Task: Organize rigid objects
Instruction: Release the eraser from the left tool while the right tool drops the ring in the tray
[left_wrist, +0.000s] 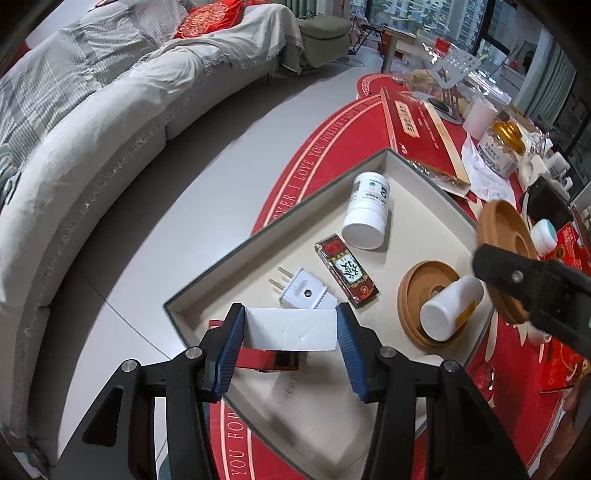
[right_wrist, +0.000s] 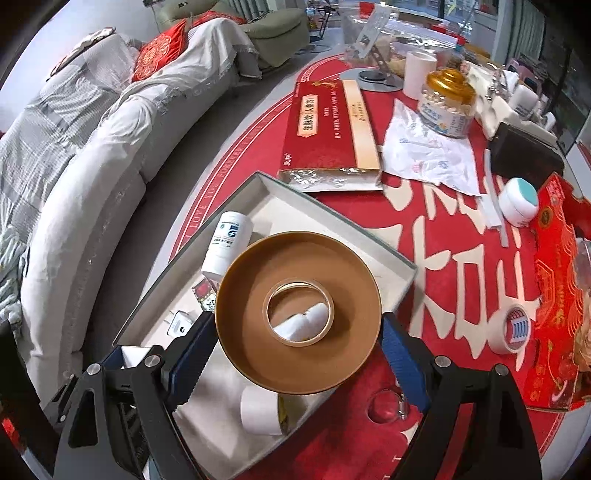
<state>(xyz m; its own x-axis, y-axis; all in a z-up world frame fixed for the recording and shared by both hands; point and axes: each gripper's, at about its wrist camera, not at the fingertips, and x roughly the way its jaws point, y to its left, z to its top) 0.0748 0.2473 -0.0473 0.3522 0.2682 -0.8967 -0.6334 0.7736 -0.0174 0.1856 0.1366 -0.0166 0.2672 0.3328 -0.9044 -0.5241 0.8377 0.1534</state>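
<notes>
Left wrist view: the left tool (left_wrist: 290, 332) pinches a white box (left_wrist: 291, 328) by its two short ends, the blue pads (left_wrist: 231, 347) pressed flat against it. The box hangs over the near corner of a shallow grey-rimmed tray (left_wrist: 207, 275) on the red worktop (left_wrist: 317, 147). In the tray, just beyond the box, lies a white plug (left_wrist: 303, 290); beside it a small red and black pack (left_wrist: 345, 271); farther back a white bottle (left_wrist: 367, 210) lies on its side. To the right, a brown dish (left_wrist: 410, 295) sits in the tray with a small white bottle (left_wrist: 448, 308) lying in it. At the right edge the right tool (left_wrist: 532, 291) comes in holding a second brown dish (left_wrist: 504, 229) over the tray's far rim. Part of a red thing shows beneath the white box; what it is I cannot tell.

Right wrist view: the right tool (right_wrist: 297, 354) stands spread wide, its pads closed on the opposite rims of the brown dish (right_wrist: 255, 306), which has a round hole in its middle. The dish is held above the tray (right_wrist: 399, 258), and through the hole white bottle shapes show below. Under the dish's near edge the small white bottle (right_wrist: 258, 410) lies in the tray. Left of the dish lie the white bottle (right_wrist: 229, 240), the pack (right_wrist: 205, 295) and the plug (right_wrist: 179, 325). At the lower left the left tool (right_wrist: 122, 360) holds the white box, of which only a corner shows.
</notes>
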